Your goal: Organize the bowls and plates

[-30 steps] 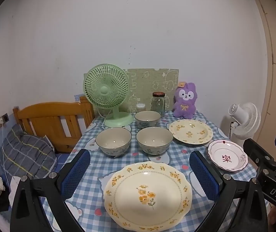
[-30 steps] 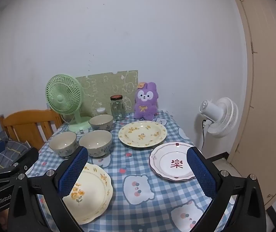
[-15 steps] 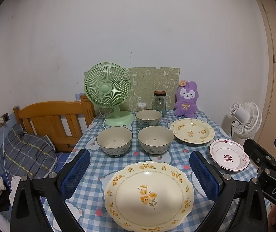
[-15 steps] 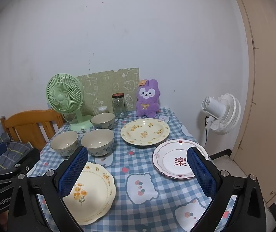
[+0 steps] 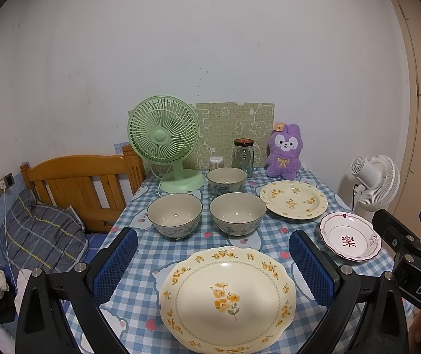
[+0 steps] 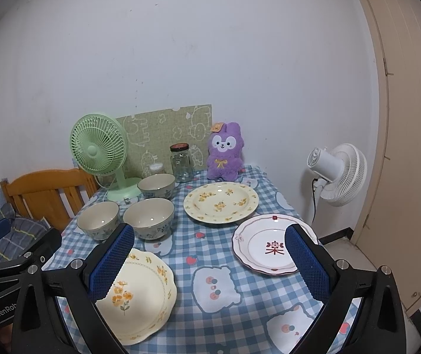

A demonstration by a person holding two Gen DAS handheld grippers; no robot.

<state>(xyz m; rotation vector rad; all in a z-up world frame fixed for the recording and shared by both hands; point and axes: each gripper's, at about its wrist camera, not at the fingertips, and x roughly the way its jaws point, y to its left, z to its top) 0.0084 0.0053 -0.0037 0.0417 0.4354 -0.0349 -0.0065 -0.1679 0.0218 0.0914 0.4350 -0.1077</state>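
Nothing is stacked yet. Both your grippers are spread wide and hold nothing: left gripper (image 5: 213,262) above the scalloped floral plate (image 5: 227,297), right gripper (image 6: 209,255) above the checked tablecloth (image 6: 216,250) between that plate and the red-character plate (image 6: 272,243).

Using the green desk fan (image 5: 166,141) as landmark:
- Scalloped floral plate: well in front of the fan, at the near table edge. It is wide, low and glazed, so a rim pinch could slip. A push may slide it off the near edge.
- Round floral plate (image 5: 293,199): right of the fan, in front of the purple plush rabbit (image 5: 283,152). If the scalloped one goes on it off-centre, I'd expect it to rock.
- Red-character plate: far right of the fan, near the right table edge. Your right finger partly hides it in the right wrist view, so judging the approach is harder, and a nudge outward could drop it.
- Two front bowls (image 5: 175,215) (image 5: 237,214): just in front of the fan and close together. A wide-open finger going for one could knock the other.
- Rear bowl (image 5: 226,178): just right of the fan base, beside the glass jar (image 5: 243,156). Reaching it means passing over the front bowls, so you could clip the jar or the fan cord.
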